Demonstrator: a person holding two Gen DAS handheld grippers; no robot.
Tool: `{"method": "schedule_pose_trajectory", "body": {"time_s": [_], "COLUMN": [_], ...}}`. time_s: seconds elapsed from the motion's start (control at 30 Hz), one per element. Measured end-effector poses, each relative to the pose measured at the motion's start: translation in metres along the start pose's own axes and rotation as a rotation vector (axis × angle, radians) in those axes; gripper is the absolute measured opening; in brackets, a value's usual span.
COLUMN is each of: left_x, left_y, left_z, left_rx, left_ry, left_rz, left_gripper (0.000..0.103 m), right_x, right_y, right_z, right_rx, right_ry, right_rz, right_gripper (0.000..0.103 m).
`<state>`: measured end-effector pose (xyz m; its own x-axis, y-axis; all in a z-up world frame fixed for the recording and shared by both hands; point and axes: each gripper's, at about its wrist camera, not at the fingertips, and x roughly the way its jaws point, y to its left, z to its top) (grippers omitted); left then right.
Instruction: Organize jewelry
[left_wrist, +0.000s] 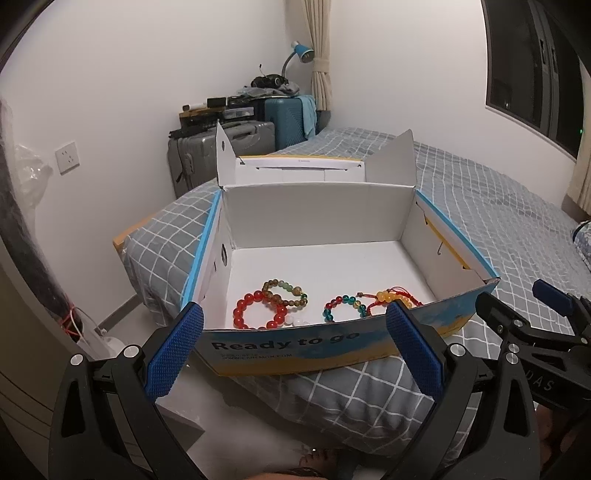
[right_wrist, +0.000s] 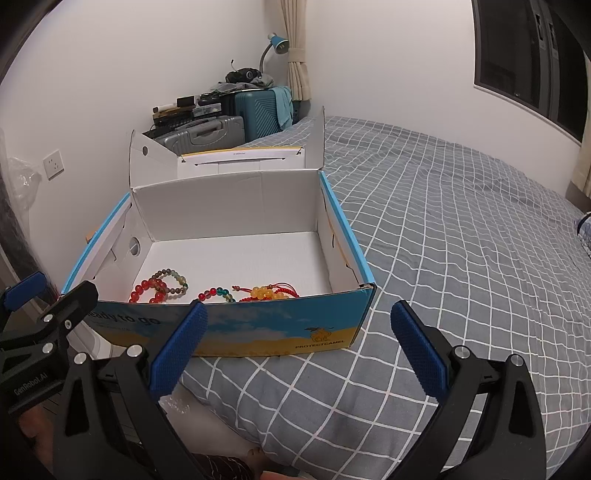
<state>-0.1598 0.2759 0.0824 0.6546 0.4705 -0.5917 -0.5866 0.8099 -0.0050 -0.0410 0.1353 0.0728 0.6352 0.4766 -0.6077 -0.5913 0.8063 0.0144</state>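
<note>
beaded bracelets (left_wrist: 273, 304) inside open box (left_wrist: 317, 218), near front wall.

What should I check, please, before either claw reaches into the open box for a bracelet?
1. Left claw open and empty: ok, blue pads spread, nothing between them.
2. Right claw open and empty: ok.
3. Box lid folded back, interior reachable: ok.
4. Bracelets lying apart: not ok. The red bead bracelet overlaps the brown-green bead bracelet; the teal and red bead bracelet lies against the yellow bead bracelet with red cord.
5. Bracelets fully visible: not ok, the box's near wall hides their near edges in both views.
6. Box steady on the checked bedcover: cannot tell.
</note>
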Motion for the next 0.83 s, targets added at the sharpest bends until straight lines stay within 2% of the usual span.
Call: {"method": "schedule_pose_trajectory", "body": {"time_s": [0.4,0.83], "left_x": [0.0045,0.0020], "left_y": [-0.0041,-0.0027], "left_z": [-0.0008,-0.0006], "left_rx": [0.019,0.003], "left_ry": [0.005,0.005], "left_rz": [0.042,0.005], "left_gripper": [0.097,0.097], "right_x": [0.0006,0.0010], "right_y": [0.0000,-0.0029], "right_z": [-0.0013,-0.0034], "right_rx": [-0.002,-0.002], "right_ry": [0.003,0.004], "right_rz": [-0.002,-0.001], "right_gripper": [0.095,0.095]}}
